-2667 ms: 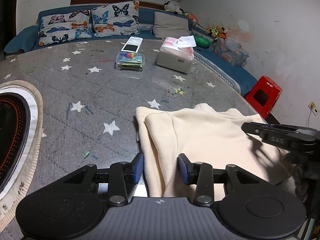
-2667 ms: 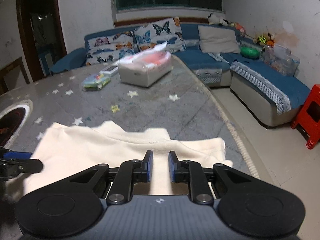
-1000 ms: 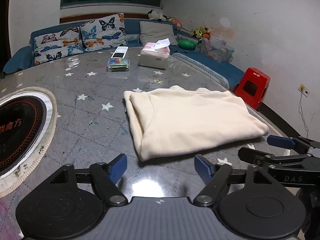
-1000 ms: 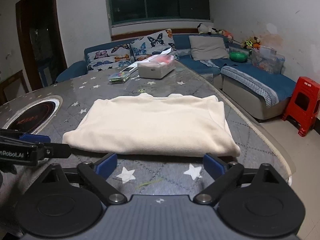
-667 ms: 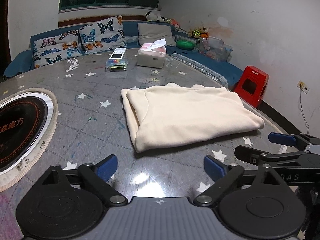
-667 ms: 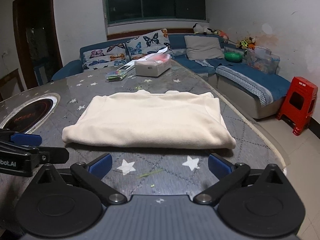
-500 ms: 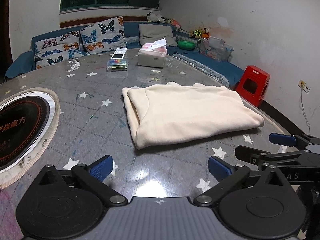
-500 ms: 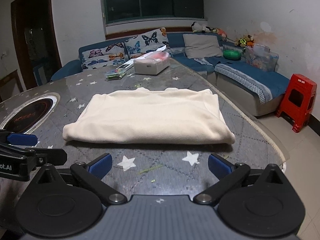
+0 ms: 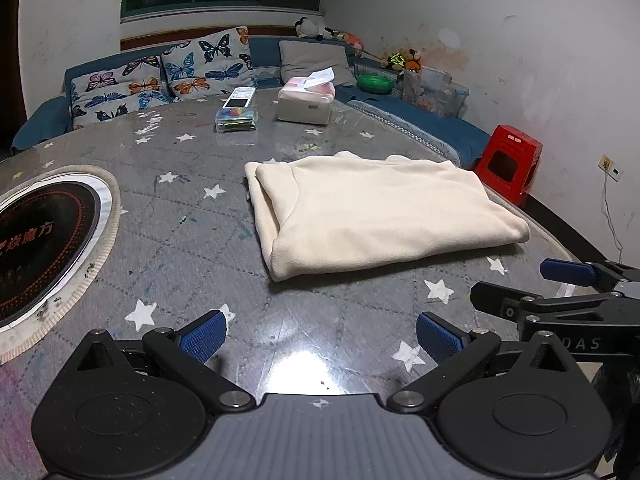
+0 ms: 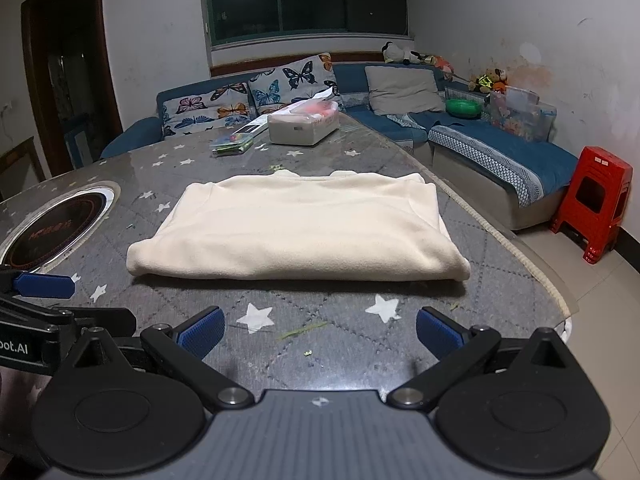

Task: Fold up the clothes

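A cream garment (image 9: 372, 216) (image 10: 300, 228) lies folded into a flat rectangle on the grey star-patterned table (image 9: 192, 216). My left gripper (image 9: 320, 338) hangs open over the table's near edge, well short of the garment, with nothing between its blue pads. My right gripper (image 10: 318, 334) is open too, nearer to me than the garment's front fold and also empty. In the left wrist view the right gripper's fingers (image 9: 568, 272) show at the right edge. In the right wrist view a left finger (image 10: 44, 284) shows at the left edge.
A round induction plate (image 9: 36, 240) is set into the table at the left. Far across the table stand a tissue box (image 9: 306, 104) and a small clear box (image 9: 236, 118). A blue sofa (image 10: 500, 160) and a red stool (image 10: 596, 200) are to the right, beyond the table's rim.
Both grippers let go of the folded garment, opened wide and drew back towards me and upward. Over the last half second almost nothing has moved.
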